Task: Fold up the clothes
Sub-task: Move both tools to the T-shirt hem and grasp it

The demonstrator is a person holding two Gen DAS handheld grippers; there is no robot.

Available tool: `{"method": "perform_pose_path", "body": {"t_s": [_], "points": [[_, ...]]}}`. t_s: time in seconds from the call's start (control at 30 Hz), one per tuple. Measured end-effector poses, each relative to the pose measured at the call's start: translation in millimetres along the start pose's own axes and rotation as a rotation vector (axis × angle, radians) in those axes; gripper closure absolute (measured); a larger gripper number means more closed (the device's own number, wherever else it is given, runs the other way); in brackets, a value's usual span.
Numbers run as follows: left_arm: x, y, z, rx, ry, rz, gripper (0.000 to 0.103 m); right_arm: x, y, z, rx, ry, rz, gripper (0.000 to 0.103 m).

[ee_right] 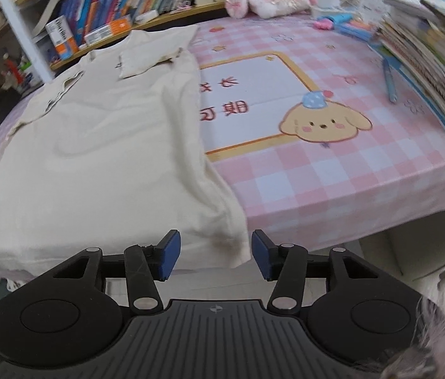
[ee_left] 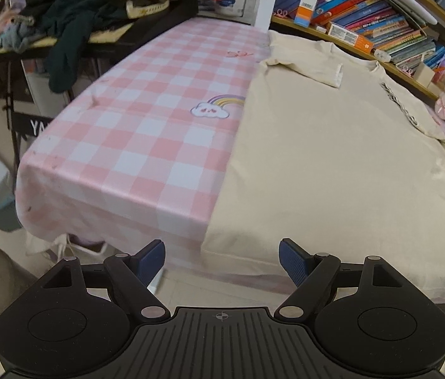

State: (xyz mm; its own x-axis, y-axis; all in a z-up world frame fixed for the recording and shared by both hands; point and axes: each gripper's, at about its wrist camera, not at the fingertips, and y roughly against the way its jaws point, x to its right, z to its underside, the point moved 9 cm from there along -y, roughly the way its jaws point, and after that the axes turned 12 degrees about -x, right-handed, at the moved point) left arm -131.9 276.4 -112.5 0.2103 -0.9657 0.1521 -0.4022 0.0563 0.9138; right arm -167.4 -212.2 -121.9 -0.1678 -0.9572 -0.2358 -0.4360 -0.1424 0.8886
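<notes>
Our left gripper [ee_left: 222, 260] at bottom of frame, fingers wide, empty. Our right gripper [ee_right: 213, 254] likewise wide, empty. Cream shirt [ee_right: 102, 158] flat on pink-checked tabletop [ee_left: 134, 145], sleeves folded in, hem nearest us.

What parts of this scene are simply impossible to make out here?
- Cream shirt: the dark print at its chest is covered by folded-in sleeves, in both views.
- Book spines on the shelf: too small and blurred, left view.
- Under the checked tablecloth: hidden.
- Left tongs and right tongs: handles cut off below.
</notes>
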Motion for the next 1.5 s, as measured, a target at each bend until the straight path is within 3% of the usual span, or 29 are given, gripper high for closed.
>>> {"method": "perform_pose_path", "body": {"t_s": [0.27, 0.43, 0.57, 0.8, 1.27, 1.33, 1.43, 1.5], "points": [[-16.9, -10.3, 1.4, -0.03, -0.024, 0.05, 0.024, 11.9, -17.4, -7.6, -0.078, -0.013, -0.042, 0.056], [-10.1, -19.5, -2.4, -0.071, -0.071, 0.107, 0.044, 12.0, -28.5, -10.8, -0.136, 0.024, -0.054, 0.056], [-4.2, -26.6, -5.0, -0.105, -0.108, 0.156, 0.051, 13.0, -37.7, -10.7, -0.188, 0.029, -0.076, 0.056], [5.8, -38.1, -9.3, -0.163, -0.171, 0.242, 0.052, 15.0, -40.7, -13.7, -0.239, 0.055, -0.104, 0.057], [0.9, -33.7, -16.8, -0.172, -0.157, 0.263, 0.054, 14.3, -41.5, -16.9, -0.265, 0.067, -0.119, 0.061], [2.3, -33.5, -16.4, -0.173, -0.155, 0.267, 0.061, 11.5, -40.9, -17.5, -0.267, 0.067, -0.135, 0.072], [1.8, -32.2, -14.7, -0.174, -0.133, 0.266, 0.096, 7.3, -37.5, -17.4, -0.262, 0.07, -0.15, 0.085], [0.6, -28.5, -14.5, -0.163, -0.109, 0.276, 0.098, 4.9, -34.6, -17.6, -0.256, 0.071, -0.159, 0.09]]}}
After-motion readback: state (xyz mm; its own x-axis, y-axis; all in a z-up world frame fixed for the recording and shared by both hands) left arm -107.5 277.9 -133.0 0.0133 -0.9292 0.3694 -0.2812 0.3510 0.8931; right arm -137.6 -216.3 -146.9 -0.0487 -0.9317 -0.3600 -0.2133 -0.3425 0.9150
